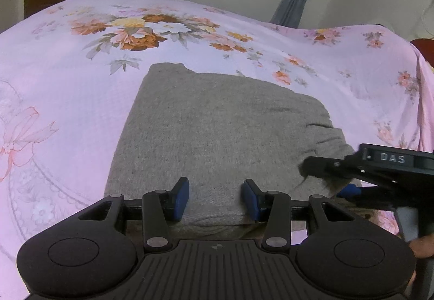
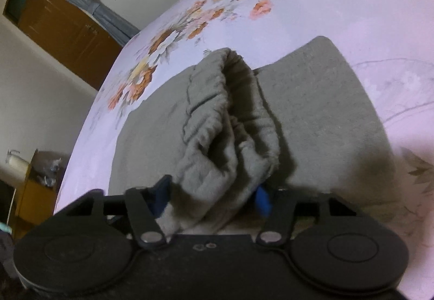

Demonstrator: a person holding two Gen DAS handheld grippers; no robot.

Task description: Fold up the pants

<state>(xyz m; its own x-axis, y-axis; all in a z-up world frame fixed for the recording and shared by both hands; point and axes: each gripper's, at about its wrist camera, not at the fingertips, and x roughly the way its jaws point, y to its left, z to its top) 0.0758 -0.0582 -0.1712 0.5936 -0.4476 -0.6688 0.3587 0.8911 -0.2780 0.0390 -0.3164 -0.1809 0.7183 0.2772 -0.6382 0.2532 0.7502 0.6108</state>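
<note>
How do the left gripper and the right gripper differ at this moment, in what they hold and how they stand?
The left gripper has bare blue pads with an open gap over the flat grey pants; the right gripper has a bunched, lifted end of the pants between its pads. The left one touches no raised cloth; the right one carries a thick roll. Both are black with blue pads, over the pink floral bedsheet.

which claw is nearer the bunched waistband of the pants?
Right. The right claw has the bunched waistband between its pads, lifted off the folded pants. The left claw is open over the flat near edge, off to the side.
</note>
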